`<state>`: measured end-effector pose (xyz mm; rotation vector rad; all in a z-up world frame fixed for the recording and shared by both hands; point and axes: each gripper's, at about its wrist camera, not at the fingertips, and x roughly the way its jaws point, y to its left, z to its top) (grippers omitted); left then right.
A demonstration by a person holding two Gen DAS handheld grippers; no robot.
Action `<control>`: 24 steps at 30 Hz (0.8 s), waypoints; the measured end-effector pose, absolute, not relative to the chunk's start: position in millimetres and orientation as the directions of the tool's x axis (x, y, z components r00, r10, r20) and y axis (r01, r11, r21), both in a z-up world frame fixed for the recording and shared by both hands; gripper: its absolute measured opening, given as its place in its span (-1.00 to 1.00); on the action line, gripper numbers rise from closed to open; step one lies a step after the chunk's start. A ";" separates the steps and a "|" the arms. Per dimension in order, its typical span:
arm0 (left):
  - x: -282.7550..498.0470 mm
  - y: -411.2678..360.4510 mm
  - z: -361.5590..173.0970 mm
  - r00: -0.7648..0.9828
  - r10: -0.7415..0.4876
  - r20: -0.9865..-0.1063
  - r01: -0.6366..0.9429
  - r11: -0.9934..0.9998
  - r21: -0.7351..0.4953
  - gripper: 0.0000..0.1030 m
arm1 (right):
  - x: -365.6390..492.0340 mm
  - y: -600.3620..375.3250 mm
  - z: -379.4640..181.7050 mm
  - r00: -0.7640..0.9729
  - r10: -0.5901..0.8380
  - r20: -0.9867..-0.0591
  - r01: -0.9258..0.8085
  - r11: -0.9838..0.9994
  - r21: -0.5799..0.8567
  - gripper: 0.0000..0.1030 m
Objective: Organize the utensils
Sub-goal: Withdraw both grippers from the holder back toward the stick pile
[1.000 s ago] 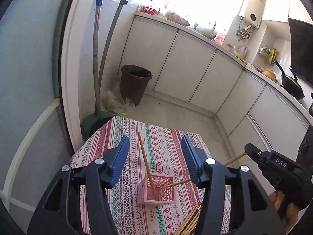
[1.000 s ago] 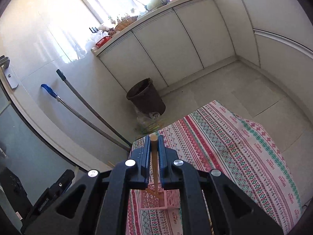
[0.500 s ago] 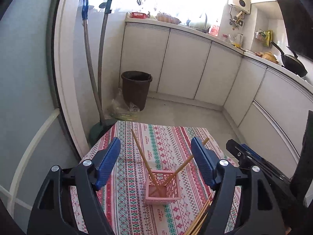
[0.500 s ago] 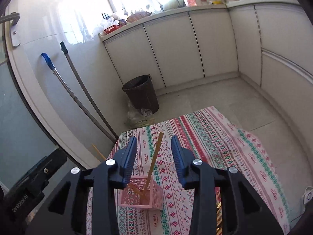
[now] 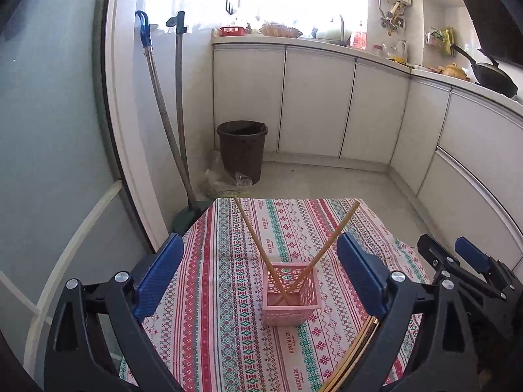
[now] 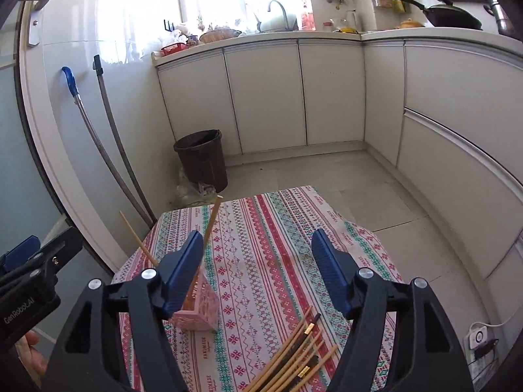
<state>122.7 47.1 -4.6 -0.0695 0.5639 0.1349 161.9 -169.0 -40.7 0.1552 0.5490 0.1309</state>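
Observation:
A small pink lattice basket [image 5: 291, 297] stands on the patterned tablecloth [image 5: 215, 261]. Two wooden chopsticks [image 5: 253, 235] lean in it, crossing in a V. My left gripper [image 5: 261, 274] hangs in front of the basket with its jaws opening wide, nothing between the pads. In the right wrist view the pink basket [image 6: 201, 310] sits behind my left finger, and a chopstick [image 6: 210, 225] rises above it. My right gripper [image 6: 258, 271] is opening too, empty. Several loose chopsticks [image 6: 291, 359] lie fanned on the cloth near the front edge.
A dark waste bin [image 5: 242, 150] stands on the floor beyond the table, beside two long mop handles [image 5: 166, 114] leaning on the wall. White cabinets [image 5: 313, 98] line the back and right. A hand [image 6: 31, 352] holds the left gripper at lower left.
My right gripper let go of the chopstick, which now leans in the basket. Both grippers' jaws spread wider and both views rolled to level and drew back a little.

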 end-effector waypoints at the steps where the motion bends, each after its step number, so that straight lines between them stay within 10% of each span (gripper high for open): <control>1: 121.6 45.4 -6.0 0.835 0.107 -0.540 -0.142 0.990 -0.025 0.81 | 160.0 -171.1 -42.6 0.844 0.163 -0.511 -0.080 0.980 0.180 0.44; 24: 110.2 26.0 -48.5 0.744 0.046 -0.667 -0.078 0.997 -0.018 0.86 | 128.4 -213.6 -80.0 0.803 0.082 -0.590 0.017 0.987 0.161 0.87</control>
